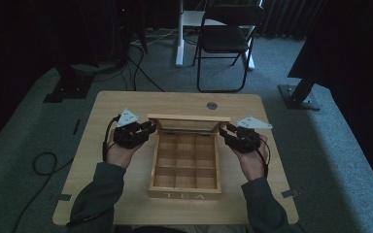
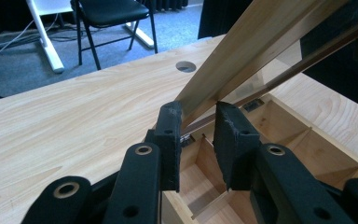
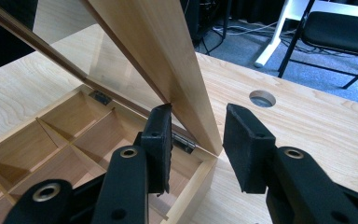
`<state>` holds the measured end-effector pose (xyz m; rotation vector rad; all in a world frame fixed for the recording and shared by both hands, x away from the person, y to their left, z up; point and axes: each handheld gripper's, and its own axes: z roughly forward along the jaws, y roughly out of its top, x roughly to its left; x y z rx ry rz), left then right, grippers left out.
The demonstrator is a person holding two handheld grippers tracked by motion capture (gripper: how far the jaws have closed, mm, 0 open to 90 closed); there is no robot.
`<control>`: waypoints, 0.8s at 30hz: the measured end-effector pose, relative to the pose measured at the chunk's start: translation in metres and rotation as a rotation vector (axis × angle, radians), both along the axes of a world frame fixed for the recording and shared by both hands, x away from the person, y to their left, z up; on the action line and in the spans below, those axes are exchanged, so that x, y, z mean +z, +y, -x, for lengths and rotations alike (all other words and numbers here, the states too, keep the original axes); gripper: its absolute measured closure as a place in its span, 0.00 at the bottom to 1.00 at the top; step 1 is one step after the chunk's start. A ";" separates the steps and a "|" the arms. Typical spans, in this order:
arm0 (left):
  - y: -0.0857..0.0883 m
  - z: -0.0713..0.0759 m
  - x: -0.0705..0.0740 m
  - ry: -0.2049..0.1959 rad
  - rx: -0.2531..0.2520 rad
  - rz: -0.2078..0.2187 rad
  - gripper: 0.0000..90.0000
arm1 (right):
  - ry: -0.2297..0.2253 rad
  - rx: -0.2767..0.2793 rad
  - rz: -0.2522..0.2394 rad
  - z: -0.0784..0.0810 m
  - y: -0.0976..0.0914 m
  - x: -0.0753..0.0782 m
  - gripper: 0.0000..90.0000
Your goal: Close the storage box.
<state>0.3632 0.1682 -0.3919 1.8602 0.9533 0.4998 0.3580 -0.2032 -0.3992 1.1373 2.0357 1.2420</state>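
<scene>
Tea box [image 1: 185, 162] sits mid-table [image 1: 126, 104], its lid [image 1: 188, 118] raised upright at the back. My left gripper [image 2: 196, 122] straddles the lid's left edge, jaws parted, one on each side of it. My right gripper [image 3: 200, 126] brackets the right edge, jaws apart, not clamped.

Dim lab or studio: black curtains [image 1: 296, 14], floor cables [image 1: 141, 68], folding chair [image 1: 226, 36], stand bases [image 1: 65, 90].

Pale wood tea box [image 1: 185, 190] with white "TEA" lettering, light wood bench [image 1: 126, 104], black chair [image 1: 225, 39], grey-green carpet [image 1: 330, 145].
</scene>
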 end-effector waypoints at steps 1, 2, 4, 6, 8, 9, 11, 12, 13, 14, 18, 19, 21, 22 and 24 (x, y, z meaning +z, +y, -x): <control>0.000 0.001 0.000 0.000 0.000 -0.001 0.80 | -0.001 0.000 -0.001 0.001 0.000 0.000 0.70; 0.000 0.001 0.000 0.001 -0.002 0.000 0.80 | -0.001 0.001 0.002 0.001 0.000 0.000 0.70; 0.001 0.003 0.000 0.002 -0.005 -0.004 0.80 | -0.002 0.005 0.005 0.003 0.001 -0.001 0.71; 0.001 0.004 -0.001 0.003 -0.008 -0.001 0.80 | -0.002 0.008 0.008 0.004 0.001 -0.001 0.71; 0.001 0.006 -0.001 0.004 -0.010 -0.002 0.80 | -0.005 0.015 0.011 0.006 0.002 -0.001 0.72; 0.001 0.006 -0.002 0.004 -0.011 -0.005 0.80 | -0.005 0.016 0.012 0.007 0.002 -0.001 0.72; 0.001 0.008 -0.002 0.003 -0.009 -0.003 0.80 | -0.007 0.019 0.012 0.008 0.003 -0.001 0.72; 0.002 0.008 -0.002 0.005 -0.011 0.000 0.80 | -0.007 0.016 0.017 0.009 0.004 -0.001 0.73; 0.002 0.009 -0.002 0.004 -0.010 0.000 0.80 | -0.008 0.016 0.020 0.009 0.004 -0.001 0.73; 0.002 0.010 -0.002 0.003 -0.011 -0.001 0.81 | -0.008 0.017 0.018 0.010 0.004 -0.001 0.73; 0.002 0.012 -0.003 0.002 -0.012 0.001 0.80 | -0.010 0.021 0.016 0.013 0.004 -0.001 0.74; 0.002 0.013 -0.004 0.002 -0.011 0.001 0.80 | -0.011 0.021 0.015 0.014 0.003 -0.001 0.74; 0.002 0.014 -0.004 0.003 -0.008 0.000 0.80 | -0.014 0.024 0.015 0.015 0.003 -0.001 0.74; 0.002 0.015 -0.004 0.003 -0.008 0.002 0.80 | -0.016 0.026 0.015 0.016 0.003 -0.001 0.76; 0.002 0.016 -0.005 0.003 -0.009 0.001 0.80 | -0.018 0.032 0.022 0.018 0.004 -0.001 0.77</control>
